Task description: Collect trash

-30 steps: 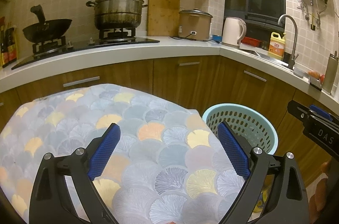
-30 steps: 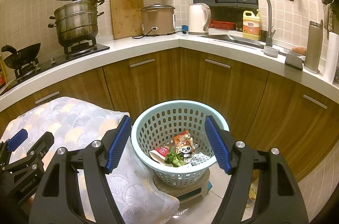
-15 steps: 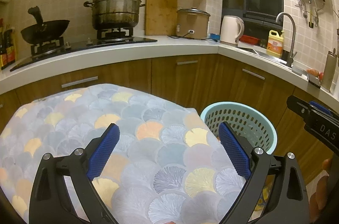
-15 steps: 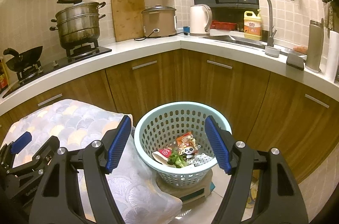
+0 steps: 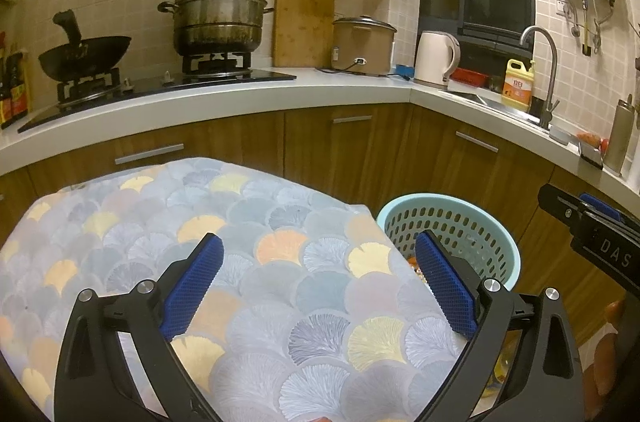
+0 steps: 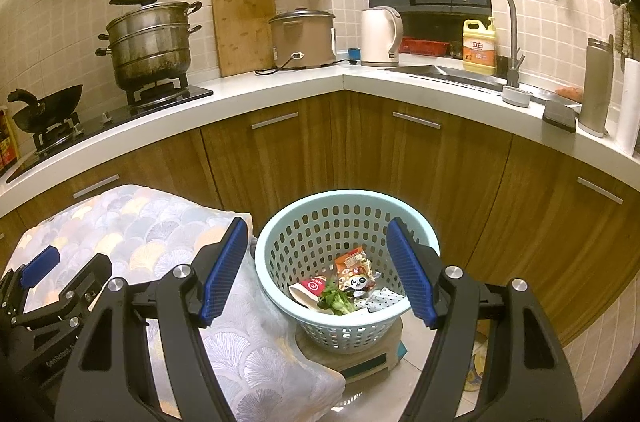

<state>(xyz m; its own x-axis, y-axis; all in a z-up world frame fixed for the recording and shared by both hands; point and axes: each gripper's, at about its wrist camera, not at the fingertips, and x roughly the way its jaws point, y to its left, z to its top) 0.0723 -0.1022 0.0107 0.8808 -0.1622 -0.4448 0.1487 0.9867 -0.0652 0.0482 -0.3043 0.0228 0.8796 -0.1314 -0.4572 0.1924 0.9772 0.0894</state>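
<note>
While right claw (image 6: 316,262) gapes above basket (image 6: 280,242) (trash inside), left claw (image 5: 316,280) hovers agape.

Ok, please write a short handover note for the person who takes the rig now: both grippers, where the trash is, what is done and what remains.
Left gripper: open, empty, above the patterned tablecloth.
Right gripper: open, empty, above the blue basket.
Trash in the basket: a panda snack wrapper, a red-and-white wrapper, green leaves, a dotted paper.
Done: these pieces are in the basket.
Left: no trash shows on the visible part of the cloth; check its hidden near edge and the floor.
</note>
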